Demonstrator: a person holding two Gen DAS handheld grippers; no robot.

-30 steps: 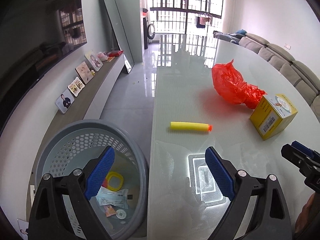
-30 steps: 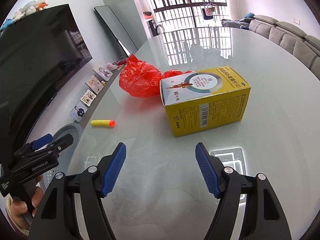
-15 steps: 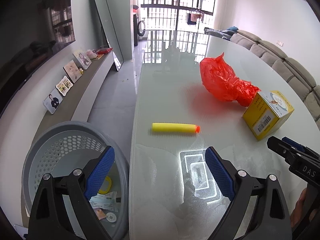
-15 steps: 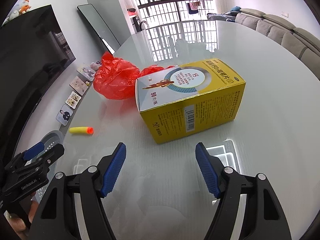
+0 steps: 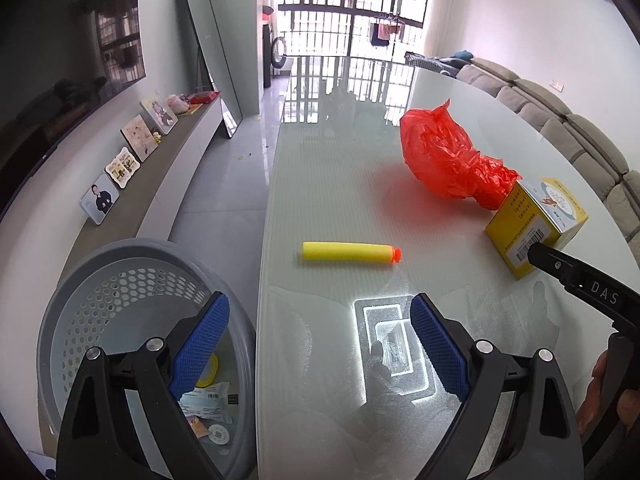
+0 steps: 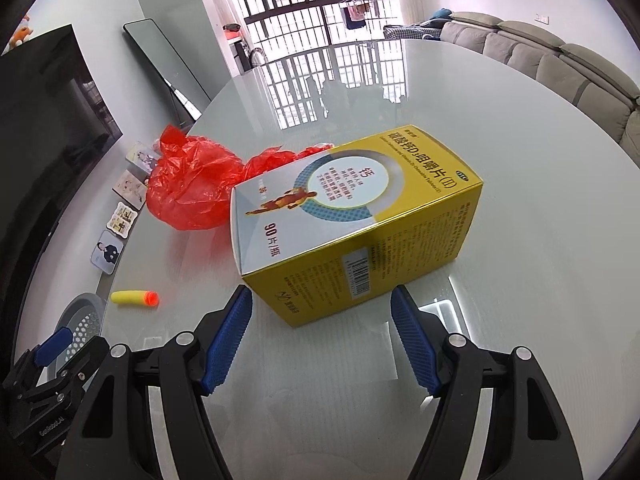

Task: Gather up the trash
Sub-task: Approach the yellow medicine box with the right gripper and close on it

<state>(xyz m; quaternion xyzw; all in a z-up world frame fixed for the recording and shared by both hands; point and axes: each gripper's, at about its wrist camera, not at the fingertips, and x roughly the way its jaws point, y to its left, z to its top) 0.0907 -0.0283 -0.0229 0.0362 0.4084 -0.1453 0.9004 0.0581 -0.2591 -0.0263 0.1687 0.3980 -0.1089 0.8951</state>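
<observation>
Over the last second the right gripper, jaws spread wide and empty, has closed in until the yellow box on the table sits just ahead between its fingertips, ready for pickup, while the left gripper hangs open.

Open left tool above table edge, beside basket

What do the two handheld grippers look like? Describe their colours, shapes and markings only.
The left gripper and the right gripper match: black angular plastic jaws with silver rivets and blue, textured pads. Seen from the side, the right one carries white "DAS" lettering; the left one carries small white lettering too.
</observation>
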